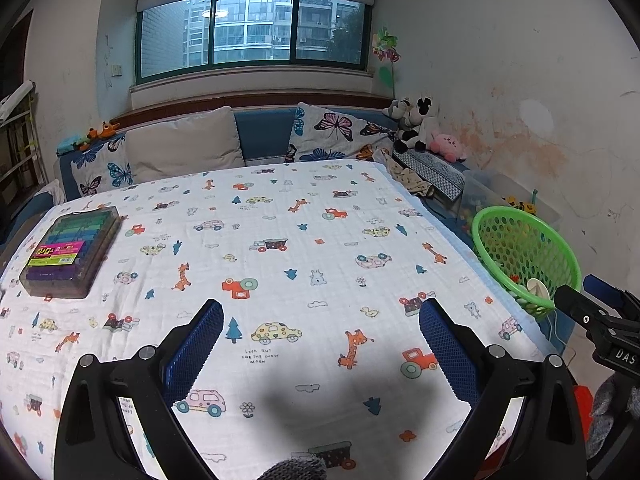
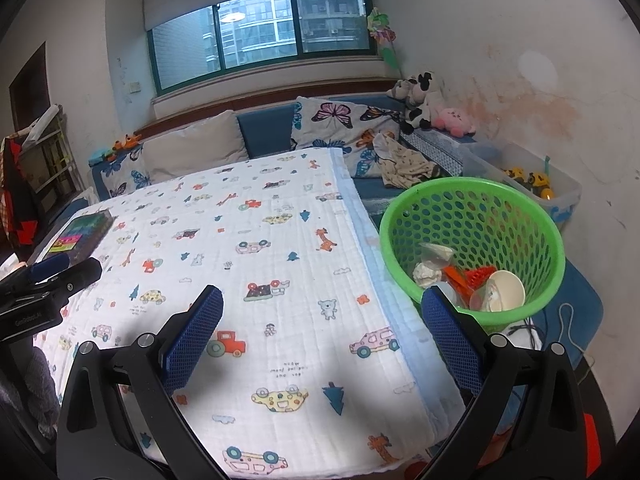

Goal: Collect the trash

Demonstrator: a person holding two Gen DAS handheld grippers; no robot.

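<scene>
Left tool (image 1: 320, 312): held wide apart and empty above the printed cover; nothing is seen between its blue pads.
Right tool (image 2: 322, 300): also spread wide and empty, held over the 3 o'clock edge of the tabletop (image 2: 280, 264), just beside the basket.
Trash: a crumpled paper (image 2: 426, 274), a paper cup (image 2: 500, 292), orange and red pieces and some clear wrapping are seen lying inside the green basket (image 2: 472, 208).
Basket place: it stands off the tabletop at about 2 o'clock in the right wrist view; in the left wrist view it is found at 3 o'clock.
Tabletop: no loose trash can be made out on the cover; only a box of coloured pens (image 1: 70, 252) is lying at 9 to 10 o'clock, and it is judged not to be trash.
Step in hand: the collecting is judged to be nearly or fully done, since both tools are free and the basket is already filled.
Next move: a last check of the cover is called for; if any scrap is found, it should be gripped and carried to the basket.
</scene>
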